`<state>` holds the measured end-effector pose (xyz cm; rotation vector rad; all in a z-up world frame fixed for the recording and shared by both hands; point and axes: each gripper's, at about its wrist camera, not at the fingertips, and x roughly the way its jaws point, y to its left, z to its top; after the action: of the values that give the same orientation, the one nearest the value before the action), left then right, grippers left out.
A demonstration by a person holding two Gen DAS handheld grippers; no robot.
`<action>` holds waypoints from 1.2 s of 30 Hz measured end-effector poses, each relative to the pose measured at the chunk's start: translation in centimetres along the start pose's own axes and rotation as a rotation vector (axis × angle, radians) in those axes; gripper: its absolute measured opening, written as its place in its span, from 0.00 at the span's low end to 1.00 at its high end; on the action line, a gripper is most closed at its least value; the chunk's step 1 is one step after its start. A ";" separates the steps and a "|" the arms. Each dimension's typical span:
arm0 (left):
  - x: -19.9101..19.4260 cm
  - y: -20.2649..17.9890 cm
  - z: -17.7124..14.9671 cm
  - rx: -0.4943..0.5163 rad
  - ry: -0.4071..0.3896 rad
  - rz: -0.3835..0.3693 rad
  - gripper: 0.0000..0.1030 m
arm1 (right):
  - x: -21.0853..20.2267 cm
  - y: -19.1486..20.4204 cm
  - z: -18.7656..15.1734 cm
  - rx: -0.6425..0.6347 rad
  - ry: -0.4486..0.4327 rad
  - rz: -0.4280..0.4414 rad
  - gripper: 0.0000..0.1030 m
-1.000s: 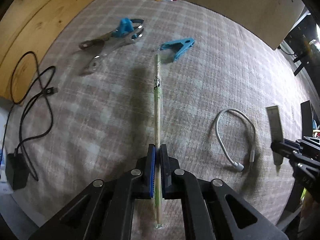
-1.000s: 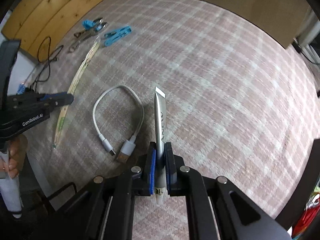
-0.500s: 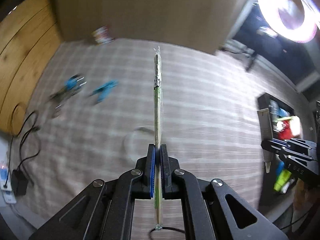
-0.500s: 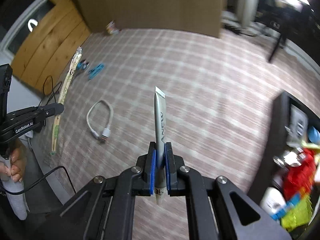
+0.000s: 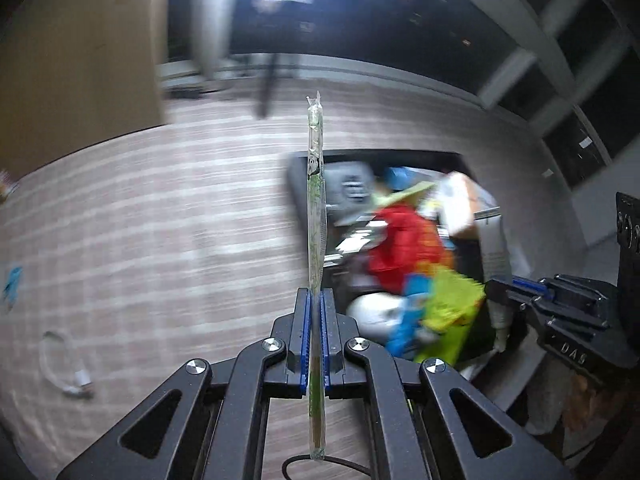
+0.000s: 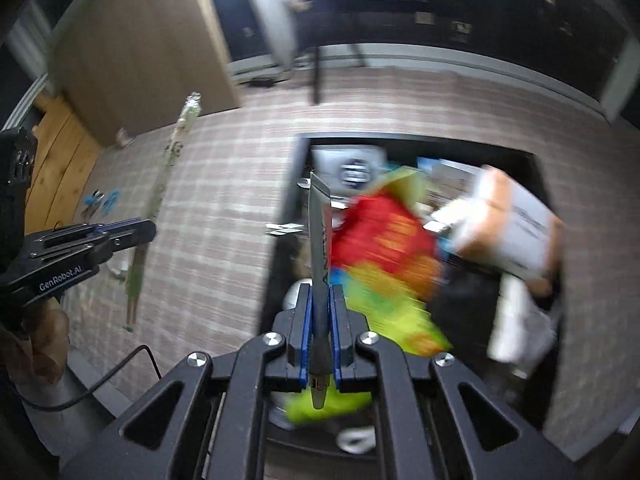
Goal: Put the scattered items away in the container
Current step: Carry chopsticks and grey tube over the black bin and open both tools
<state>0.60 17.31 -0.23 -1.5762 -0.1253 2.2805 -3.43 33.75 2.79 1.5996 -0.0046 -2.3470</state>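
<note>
The left claw (image 5: 315,344) is closed on a pair of wrapped chopsticks (image 5: 315,216). The blue pads (image 5: 306,340) press on the lower part of the thin clear sleeve, and the long upper part stands straight out ahead of the claw, with a short end coming out behind the pads. The right claw (image 6: 320,336) is also closed, on a grey squeeze tube (image 6: 319,232). Its cap end sticks out behind the pads and its flat crimped end points forward.

Both claws point down toward a checked pink and grey cloth (image 5: 160,220) that covers the surface. Ahead of the right claw, and partly under it, is a black container (image 6: 548,240) that is already quite full. Inside it I can see a red, orange and green crinkled bag (image 6: 384,248), a white and brown box (image 6: 512,224) and some white things, but the blur makes them hard to name. From the left claw, the same container (image 5: 294,184) lies ahead and to the right, and the tip of the chopsticks crosses in front of its near left edge.

In the left wrist view the right claw (image 5: 496,288) shows at the right edge with the tube. In the right wrist view the left claw (image 6: 148,230) shows at the left, with the chopsticks (image 6: 168,168) slanting up from it.

Far to the left of the left claw, a white cable (image 5: 68,364) lies coiled on the cloth. A blue clip (image 5: 12,280) is at the left edge of the picture, too blurred to tell more.
</note>
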 end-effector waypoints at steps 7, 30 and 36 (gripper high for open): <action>3.3 -6.0 1.8 0.072 0.033 -0.029 0.03 | 0.7 -4.3 -2.0 0.078 0.003 -0.045 0.08; 1.1 -2.1 1.4 0.047 -0.008 0.080 0.46 | -0.1 -4.6 -0.3 0.092 -0.043 0.007 0.26; -1.3 4.6 -0.5 -0.046 -0.018 0.134 0.46 | 1.3 0.8 0.9 0.004 -0.028 0.053 0.26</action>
<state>0.38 12.48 -0.51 -1.6322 -0.0802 2.4104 -4.48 32.51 2.10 1.5491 -0.0573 -2.3302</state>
